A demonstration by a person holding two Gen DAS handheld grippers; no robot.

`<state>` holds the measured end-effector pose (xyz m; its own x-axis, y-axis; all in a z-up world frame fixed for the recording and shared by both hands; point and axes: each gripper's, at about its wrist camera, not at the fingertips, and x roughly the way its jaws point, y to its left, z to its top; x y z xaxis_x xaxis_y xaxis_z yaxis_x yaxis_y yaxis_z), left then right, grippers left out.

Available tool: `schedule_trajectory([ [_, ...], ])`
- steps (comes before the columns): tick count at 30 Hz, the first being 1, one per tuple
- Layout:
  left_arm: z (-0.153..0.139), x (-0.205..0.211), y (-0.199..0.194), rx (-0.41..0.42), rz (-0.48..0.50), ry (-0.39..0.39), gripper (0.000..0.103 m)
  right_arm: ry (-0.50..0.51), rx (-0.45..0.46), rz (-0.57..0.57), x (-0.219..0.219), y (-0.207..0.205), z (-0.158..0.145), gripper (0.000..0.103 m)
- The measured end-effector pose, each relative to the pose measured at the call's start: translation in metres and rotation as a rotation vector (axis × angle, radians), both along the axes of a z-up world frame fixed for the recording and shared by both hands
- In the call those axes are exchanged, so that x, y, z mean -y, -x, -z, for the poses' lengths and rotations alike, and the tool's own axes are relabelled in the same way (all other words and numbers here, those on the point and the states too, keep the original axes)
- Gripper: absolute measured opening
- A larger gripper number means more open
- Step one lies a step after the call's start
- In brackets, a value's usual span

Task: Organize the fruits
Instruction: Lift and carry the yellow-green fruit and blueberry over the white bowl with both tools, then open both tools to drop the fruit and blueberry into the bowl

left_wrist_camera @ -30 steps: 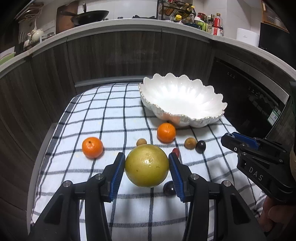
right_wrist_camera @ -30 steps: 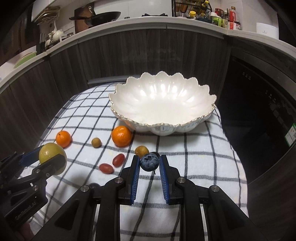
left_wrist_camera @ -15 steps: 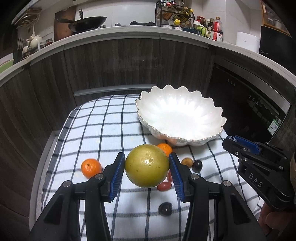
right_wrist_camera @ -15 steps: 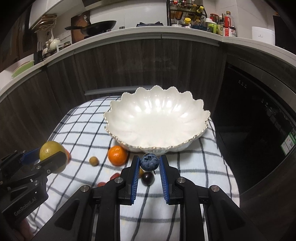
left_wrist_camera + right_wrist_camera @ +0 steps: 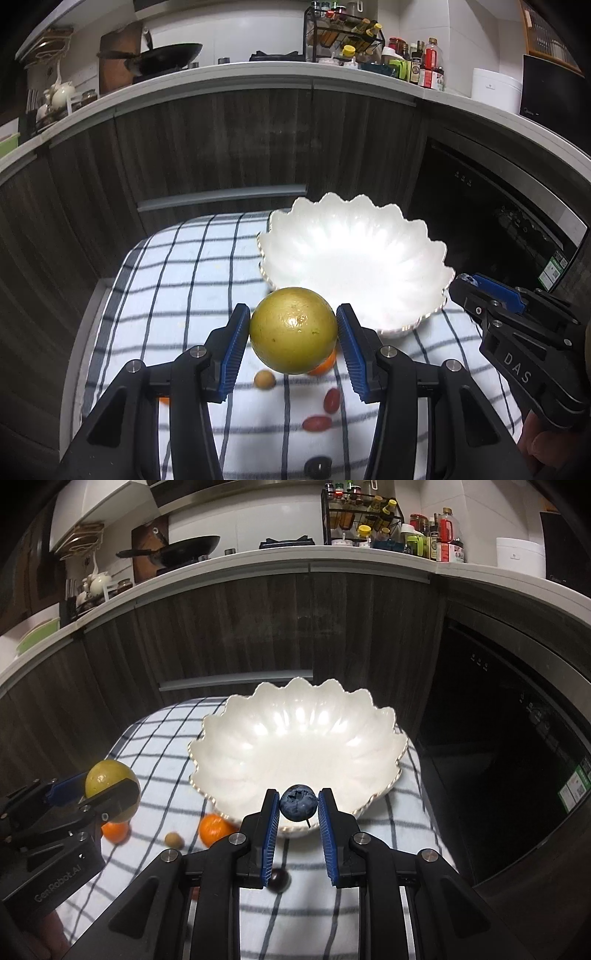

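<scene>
My left gripper (image 5: 293, 332) is shut on a large yellow-green citrus (image 5: 293, 330) and holds it in the air, just in front of the near left rim of the white scalloped bowl (image 5: 354, 254). My right gripper (image 5: 298, 805) is shut on a blueberry (image 5: 298, 802), held above the near rim of the bowl (image 5: 295, 738). The bowl holds no fruit. Loose on the checked cloth (image 5: 177, 280) below lie mandarins (image 5: 213, 829), a small brown fruit (image 5: 264, 379), two red cherry tomatoes (image 5: 317, 423) and a dark grape (image 5: 278, 879).
The cloth-covered table stands against dark wooden cabinets (image 5: 221, 147). A dark oven front (image 5: 517, 738) is at the right. A counter above holds a wok (image 5: 166, 61), a bottle rack (image 5: 343, 33) and a white cooker (image 5: 495, 88).
Both grippers have risen and moved forward toward the bowl, each still holding its fruit. The loose fruits on the cloth now lie lower in both views.
</scene>
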<state>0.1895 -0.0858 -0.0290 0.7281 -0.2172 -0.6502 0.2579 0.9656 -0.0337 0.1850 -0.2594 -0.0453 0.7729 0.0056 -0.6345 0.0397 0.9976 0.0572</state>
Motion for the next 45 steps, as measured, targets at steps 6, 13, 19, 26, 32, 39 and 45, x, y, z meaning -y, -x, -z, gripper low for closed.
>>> schedule_trajectory([
  [6,-0.006,0.012,-0.022,0.008,0.009,0.011,0.048,-0.004,0.017,0.013,0.011,-0.020,-0.006,0.023],
  [13,-0.011,0.025,-0.049,0.000,0.012,0.028,0.048,-0.003,0.038,0.039,0.025,-0.045,-0.010,0.023],
  [19,-0.010,0.036,-0.070,-0.001,0.016,0.022,0.048,0.005,0.041,0.059,0.038,-0.063,-0.009,0.023],
  [26,0.000,0.045,-0.093,-0.003,0.027,0.007,0.048,0.010,0.019,0.053,0.046,-0.082,0.000,0.023],
  [32,0.018,0.049,-0.113,-0.020,0.031,-0.012,0.048,0.020,-0.011,0.049,0.047,-0.097,0.015,0.023],
  [39,0.034,0.054,-0.123,-0.056,0.035,-0.018,0.048,0.010,-0.059,0.055,0.049,-0.111,0.034,0.023],
  [45,0.047,0.057,-0.129,-0.083,0.027,-0.023,0.048,-0.003,-0.092,0.055,0.052,-0.118,0.046,0.023],
])
